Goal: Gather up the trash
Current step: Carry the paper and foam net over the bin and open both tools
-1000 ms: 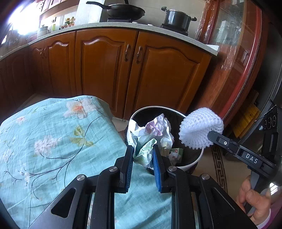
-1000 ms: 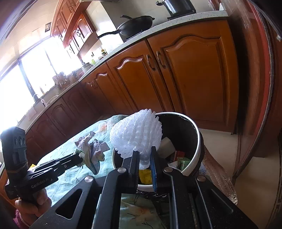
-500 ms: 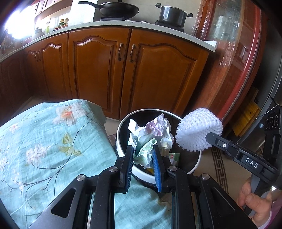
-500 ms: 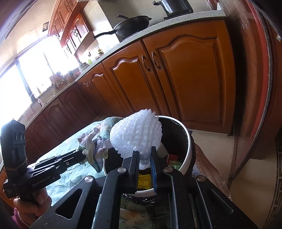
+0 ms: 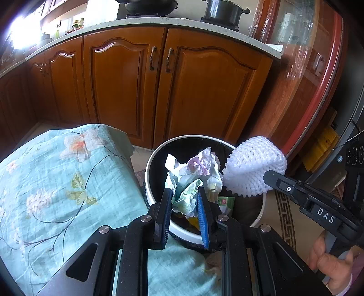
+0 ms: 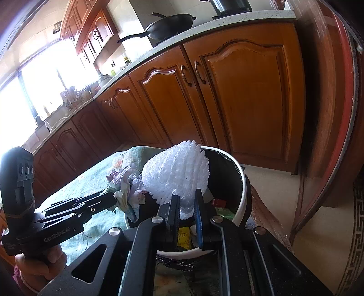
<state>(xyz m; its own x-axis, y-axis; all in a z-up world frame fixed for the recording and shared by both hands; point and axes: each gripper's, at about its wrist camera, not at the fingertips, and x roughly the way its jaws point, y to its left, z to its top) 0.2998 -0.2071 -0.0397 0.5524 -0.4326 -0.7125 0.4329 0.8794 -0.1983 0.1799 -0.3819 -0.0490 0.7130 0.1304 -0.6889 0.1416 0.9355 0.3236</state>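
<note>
My left gripper (image 5: 183, 198) is shut on a crumpled wad of paper (image 5: 193, 173) and holds it above the white-rimmed trash bin (image 5: 150, 159). My right gripper (image 6: 187, 205) is shut on a white foam fruit net (image 6: 177, 173) and holds it over the bin's (image 6: 243, 191) near rim. In the left wrist view the foam net (image 5: 254, 170) hangs at the bin's right edge, held by the right gripper (image 5: 273, 179). In the right wrist view the left gripper (image 6: 109, 198) and its paper (image 6: 127, 184) are at the bin's left side. Packets lie inside the bin.
A table with a teal floral cloth (image 5: 56, 182) stands left of the bin. Wooden kitchen cabinets (image 5: 147, 79) run behind, with a wok (image 6: 170, 25) and a pot (image 5: 223, 11) on the counter. A glass-fronted cabinet (image 5: 307, 68) stands at right.
Both grippers have moved closer over the bin with their loads still held. The bin now lies further under the paper wad.
</note>
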